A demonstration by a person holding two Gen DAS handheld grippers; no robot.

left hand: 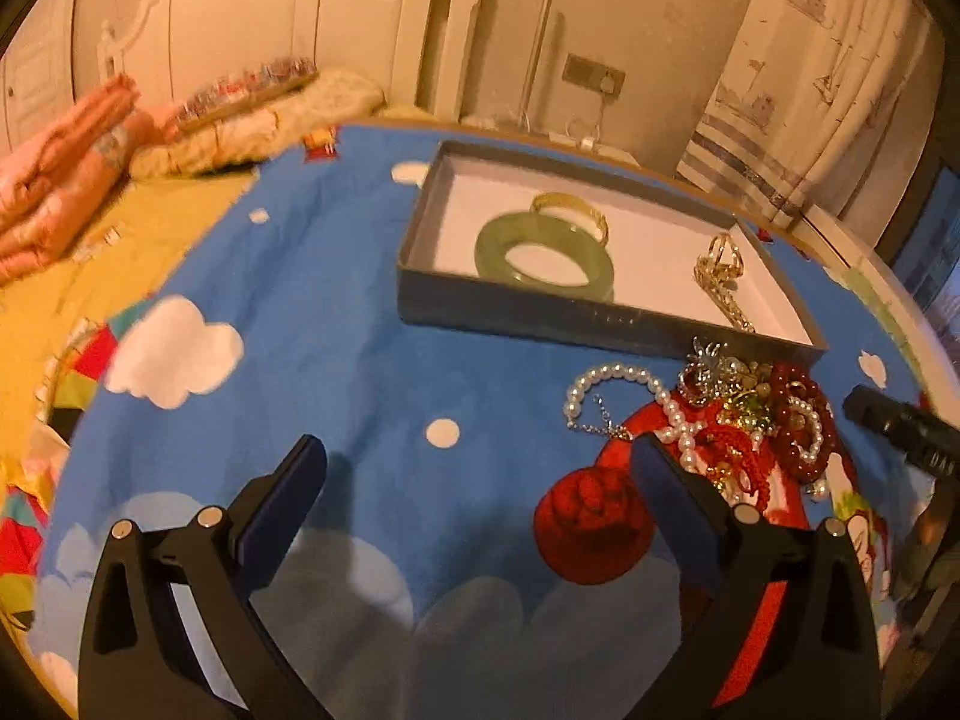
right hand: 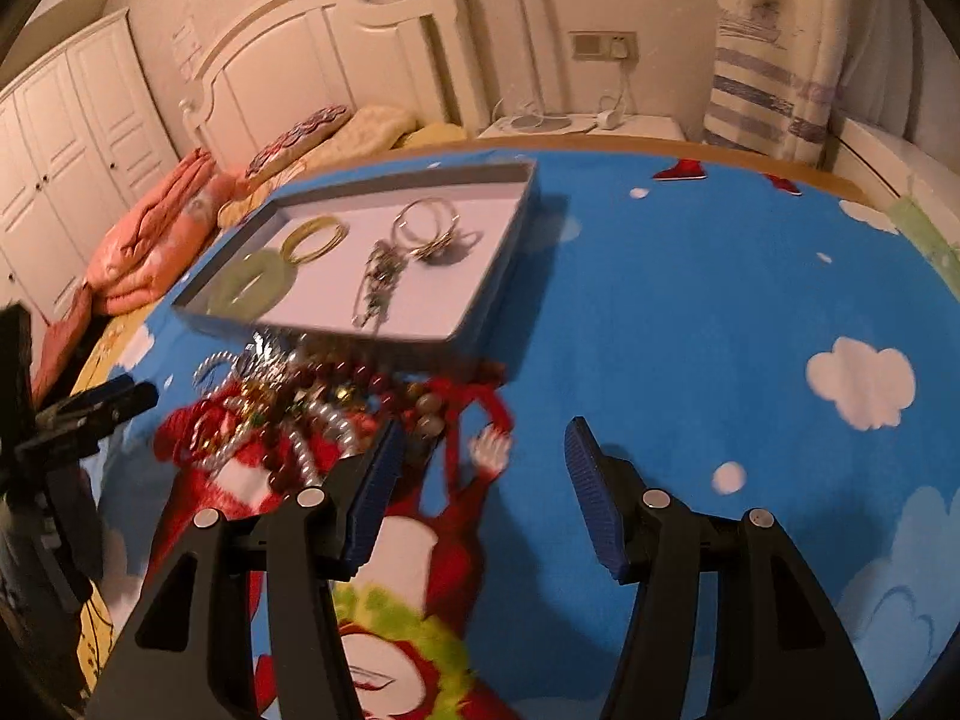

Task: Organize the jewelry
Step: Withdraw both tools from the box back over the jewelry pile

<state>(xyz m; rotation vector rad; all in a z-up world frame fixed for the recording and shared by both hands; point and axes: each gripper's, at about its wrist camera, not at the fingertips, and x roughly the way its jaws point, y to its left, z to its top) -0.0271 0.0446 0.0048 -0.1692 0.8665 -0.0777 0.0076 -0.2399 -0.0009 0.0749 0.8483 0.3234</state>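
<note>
A shallow grey box with a white floor sits on the blue cartoon cloth; it also shows in the right wrist view. In it lie a green jade bangle, a gold bangle and a gold chain piece. A jewelry pile of pearl strand, red beads and brooches lies just in front of the box, and shows in the right wrist view. My left gripper is open and empty, left of the pile. My right gripper is open and empty, right of the pile.
The cloth covers a round table with a wooden rim. A bed with orange folded bedding and a white headboard stands behind at left. A striped curtain hangs at back right. The other gripper's black tip shows at right.
</note>
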